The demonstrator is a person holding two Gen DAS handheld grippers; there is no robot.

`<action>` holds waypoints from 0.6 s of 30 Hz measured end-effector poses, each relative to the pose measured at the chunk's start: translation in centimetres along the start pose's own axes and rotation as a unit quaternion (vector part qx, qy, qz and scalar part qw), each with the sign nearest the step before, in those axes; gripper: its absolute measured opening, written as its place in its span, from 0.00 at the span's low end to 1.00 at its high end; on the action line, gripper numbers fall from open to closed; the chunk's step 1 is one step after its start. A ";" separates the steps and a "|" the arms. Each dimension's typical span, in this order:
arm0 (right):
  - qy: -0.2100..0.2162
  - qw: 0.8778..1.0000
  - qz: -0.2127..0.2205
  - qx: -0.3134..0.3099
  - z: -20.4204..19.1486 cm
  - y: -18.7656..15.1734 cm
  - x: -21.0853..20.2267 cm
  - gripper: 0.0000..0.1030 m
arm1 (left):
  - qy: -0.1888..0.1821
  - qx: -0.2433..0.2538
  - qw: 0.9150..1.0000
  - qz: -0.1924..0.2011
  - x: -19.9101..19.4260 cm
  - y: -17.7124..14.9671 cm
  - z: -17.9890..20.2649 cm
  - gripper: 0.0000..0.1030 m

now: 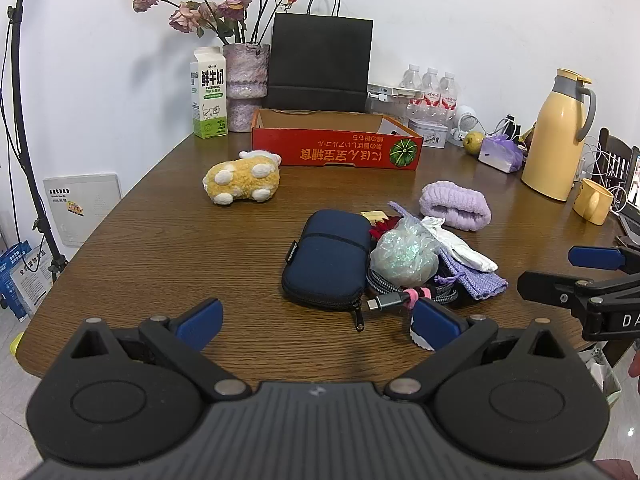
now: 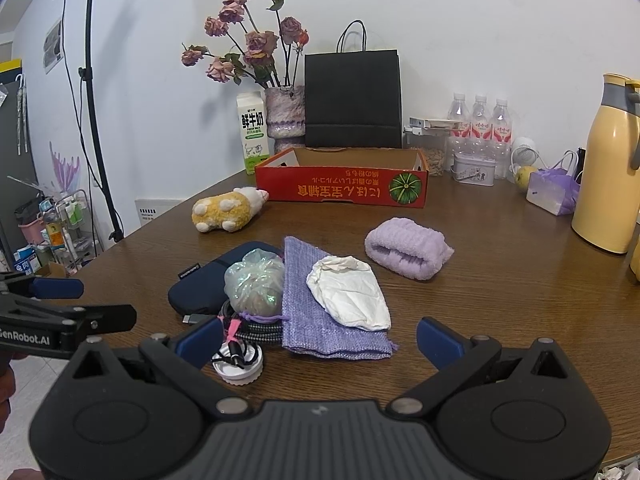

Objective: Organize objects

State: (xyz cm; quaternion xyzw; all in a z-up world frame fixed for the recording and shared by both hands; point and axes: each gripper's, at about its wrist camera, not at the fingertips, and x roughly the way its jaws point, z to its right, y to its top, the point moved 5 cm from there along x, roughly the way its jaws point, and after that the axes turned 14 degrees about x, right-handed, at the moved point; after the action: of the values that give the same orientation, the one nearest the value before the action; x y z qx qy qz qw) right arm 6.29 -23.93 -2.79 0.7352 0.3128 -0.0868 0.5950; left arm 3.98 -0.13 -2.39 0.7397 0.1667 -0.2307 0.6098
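the sorting looks barely begun. the shallow red cardboard box with the green pumpkin print (image 2: 342, 190) stands at the far side of the brown wooden table (image 1: 160, 240), and what shows of its inside holds nothing, though the near wall hides its floor, so that is a guess.

everything that seems meant for tidying lies loose on the table. the fluffy yellow and white plush toy (image 1: 242, 182) lies on its side just in front of the box's left end. the rolled lilac towel (image 2: 408, 254) sits apart to the right. nearer the cameras is a heap: the dark navy zip pouch (image 1: 328, 260), the clear plastic bag of iridescent shreds (image 2: 254, 282) leaning against it, the flat purple woven drawstring bag (image 2: 334, 332) with a crumpled white plastic bag (image 2: 352, 294) lying on top of it, the coiled black and white braided usb cable (image 1: 404, 298) tied with a pink strap, and a white ribbed bottle cap (image 2: 238, 366) at the near edge of the pile.

the left gripper (image 1: 316, 322) hovers low before the pouch, its blue pads spread wide with nothing between them. the right gripper (image 2: 320, 338) is likewise wide apart and holds nothing, poised over the near end of the purple bag and the cap.

by my reading every loose piece has yet to be moved, most likely into the red box.
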 end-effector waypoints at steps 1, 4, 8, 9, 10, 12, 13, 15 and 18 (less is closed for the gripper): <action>0.000 1.000 0.000 0.000 0.0 0.0 0.0 1.00 | 0.000 0.000 1.000 0.000 0.0 0.0 0.0 1.00; 0.000 1.000 0.000 0.000 0.0 0.0 0.0 1.00 | 0.000 0.000 1.000 0.000 0.0 0.0 0.0 1.00; 0.000 1.000 0.000 -0.001 0.0 0.0 0.0 1.00 | 0.000 0.000 1.000 0.000 0.0 0.0 0.0 1.00; 0.000 1.000 0.000 -0.001 0.0 0.0 -0.1 1.00 | 0.000 0.000 1.000 0.000 0.0 0.0 0.0 1.00; 0.000 1.000 0.001 0.000 0.0 0.0 -0.1 1.00 | 0.000 0.000 1.000 0.000 0.0 0.0 0.0 1.00; 0.000 1.000 0.001 -0.001 0.0 0.0 -0.1 1.00 | 0.000 0.000 1.000 0.001 0.0 0.0 0.0 1.00; 0.000 1.000 0.001 0.000 0.0 0.0 -0.1 1.00 | 0.000 0.000 1.000 0.001 0.0 0.0 0.0 1.00; 0.000 1.000 0.001 0.000 0.0 0.0 -0.1 1.00 | 0.000 0.000 1.000 0.001 -0.2 0.2 -0.2 1.00; 0.000 1.000 0.002 -0.001 0.1 0.1 -0.1 1.00 | 0.001 0.000 1.000 0.002 -0.4 0.5 -0.4 1.00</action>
State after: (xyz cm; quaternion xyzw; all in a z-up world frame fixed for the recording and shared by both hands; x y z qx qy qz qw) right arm 6.26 -24.03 -2.66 0.7354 0.3117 -0.0852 0.5956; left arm 3.97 0.14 -1.66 0.7399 0.1656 -0.2290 0.6105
